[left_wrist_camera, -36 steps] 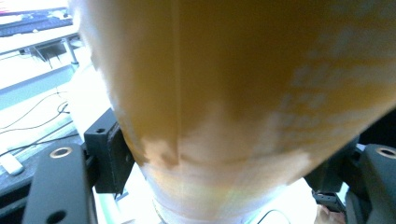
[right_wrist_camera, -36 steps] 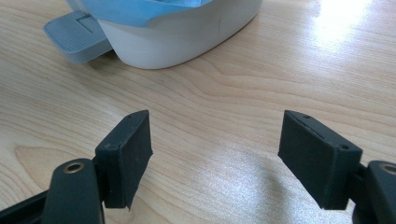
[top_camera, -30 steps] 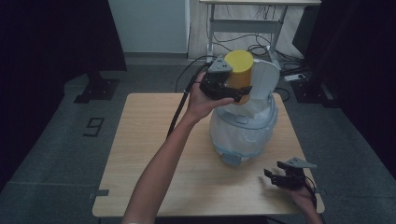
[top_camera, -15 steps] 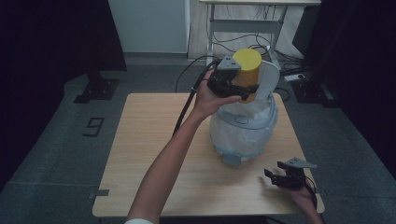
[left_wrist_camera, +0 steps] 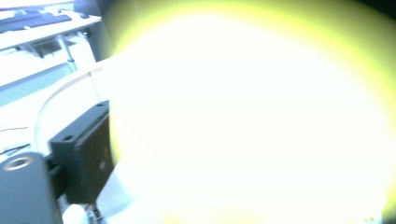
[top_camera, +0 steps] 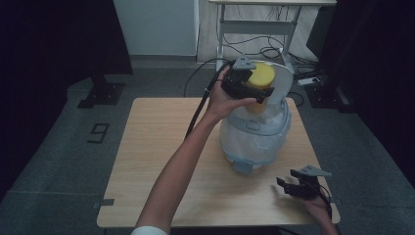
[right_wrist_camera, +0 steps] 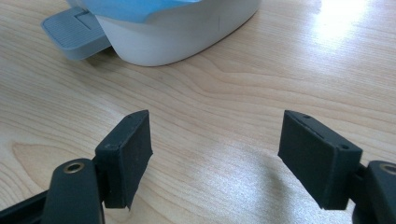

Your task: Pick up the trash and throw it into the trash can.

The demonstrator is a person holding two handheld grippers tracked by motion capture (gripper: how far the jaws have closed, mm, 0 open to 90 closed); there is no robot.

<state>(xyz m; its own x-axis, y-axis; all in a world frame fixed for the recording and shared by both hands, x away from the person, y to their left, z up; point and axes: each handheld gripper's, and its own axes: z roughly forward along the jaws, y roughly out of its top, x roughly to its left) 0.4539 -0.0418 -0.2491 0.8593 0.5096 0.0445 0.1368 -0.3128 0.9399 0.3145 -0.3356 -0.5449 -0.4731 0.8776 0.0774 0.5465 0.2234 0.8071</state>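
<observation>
A yellow cylinder (top_camera: 263,77) hangs over the mouth of a white pedal bin (top_camera: 254,139) whose lid (top_camera: 282,84) stands open behind it. My left gripper (top_camera: 252,87) is shut on the cylinder, which glares bright yellow-white (left_wrist_camera: 252,116) in the left gripper view beside one black jaw pad (left_wrist_camera: 86,154). The bin holds a pale bag liner. My right gripper (top_camera: 288,186) rests low near the table's front right corner, open with nothing between its jaws (right_wrist_camera: 215,149). Ahead of it are the bin's base (right_wrist_camera: 187,32) and grey pedal (right_wrist_camera: 72,30).
The bin stands right of centre on a light wooden table (top_camera: 161,127), its pedal (top_camera: 243,166) facing the near edge. A black cable (top_camera: 198,105) trails from the left gripper across the table. Behind the table are a desk frame and floor cables.
My left gripper has carried the yellow cylinder a little to the right and slightly down, closer over the bin's mouth. The right gripper has stayed put.
</observation>
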